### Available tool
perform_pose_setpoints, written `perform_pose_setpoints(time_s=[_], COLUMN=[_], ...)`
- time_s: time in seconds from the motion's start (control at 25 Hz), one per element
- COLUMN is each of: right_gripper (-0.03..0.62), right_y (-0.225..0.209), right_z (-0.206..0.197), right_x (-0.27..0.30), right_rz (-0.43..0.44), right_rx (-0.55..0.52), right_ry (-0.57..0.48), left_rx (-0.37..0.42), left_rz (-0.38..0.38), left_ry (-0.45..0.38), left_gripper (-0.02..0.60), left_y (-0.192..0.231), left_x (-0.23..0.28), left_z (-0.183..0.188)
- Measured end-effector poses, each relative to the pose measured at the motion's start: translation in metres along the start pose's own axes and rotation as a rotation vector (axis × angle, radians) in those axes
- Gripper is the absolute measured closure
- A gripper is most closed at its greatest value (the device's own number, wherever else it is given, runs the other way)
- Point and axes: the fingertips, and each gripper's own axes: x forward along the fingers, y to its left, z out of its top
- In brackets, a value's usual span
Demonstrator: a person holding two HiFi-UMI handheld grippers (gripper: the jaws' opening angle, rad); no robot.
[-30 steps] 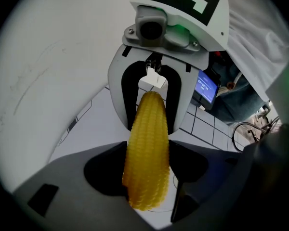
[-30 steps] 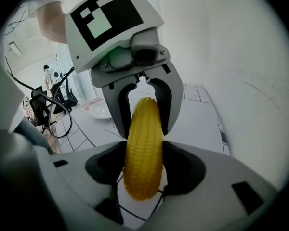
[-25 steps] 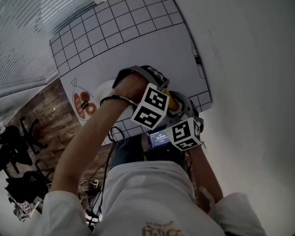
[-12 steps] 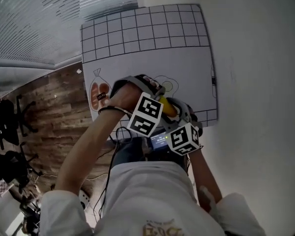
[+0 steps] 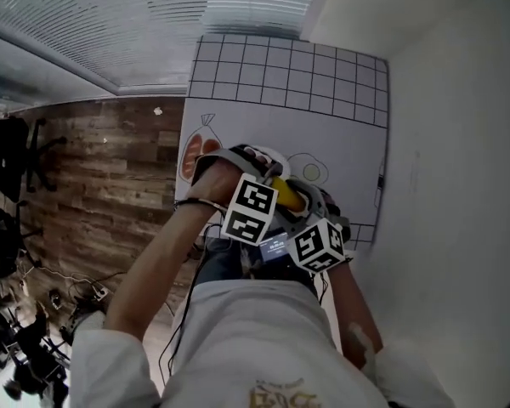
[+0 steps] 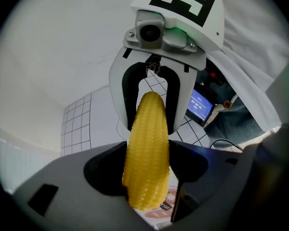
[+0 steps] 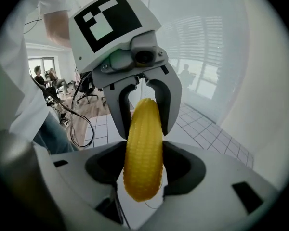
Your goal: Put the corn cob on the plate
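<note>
Spanning both grippers, the cob (image 6: pixel 147 148) was held clear above the mat (image 5: pixel 323 83). The left gripper (image 6: pixel 148 177) was clamped on one end and the right gripper (image 7: pixel 143 170) on the other. The cob's long axis therefore ran straight from jaw pair to jaw pair, and neither gripper was nearer. No plate could be made out with certainty. It was judged that one gripper must let go before placing.

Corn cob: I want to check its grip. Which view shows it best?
Right gripper view: the corn cob stands central and sharp, with jaws shut on both ends. The left gripper view shows much the same. The head view shows only a yellow sliver of it.
</note>
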Motion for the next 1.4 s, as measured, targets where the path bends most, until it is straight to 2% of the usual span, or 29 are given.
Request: perform_pose_setpoints(time_s=[0.32, 0.56, 0.76, 1.4], right_gripper=[0.356, 0.356, 0.356, 0.356], right_y=[0.01, 0.013, 0.012, 0.012], right_z=[0.033, 0.043, 0.041, 0.016], right_x=[0.013, 0.019, 0.028, 0.062], right_rz=[0.112, 0.164, 0.192, 0.278], right_rx=[-0.155, -0.22, -0.224, -0.191], right_ry=[-0.013, 0.018, 0.031, 0.091], left_rx=[-0.175, -0.255, -0.281, -0.346], left_rz=[0.076, 0.101, 0.104, 0.017], left_ry=[-0.001, -0.019, -0.014, -0.011], left_gripper=[0.318, 0.318, 0.316, 0.316], left_y=[-0.007, -0.008, -0.007, -0.01], left_x=[-0.023, -0.029, -0.023, 0.014], left_z=[-0.029, -0.039, -0.045, -0.064])
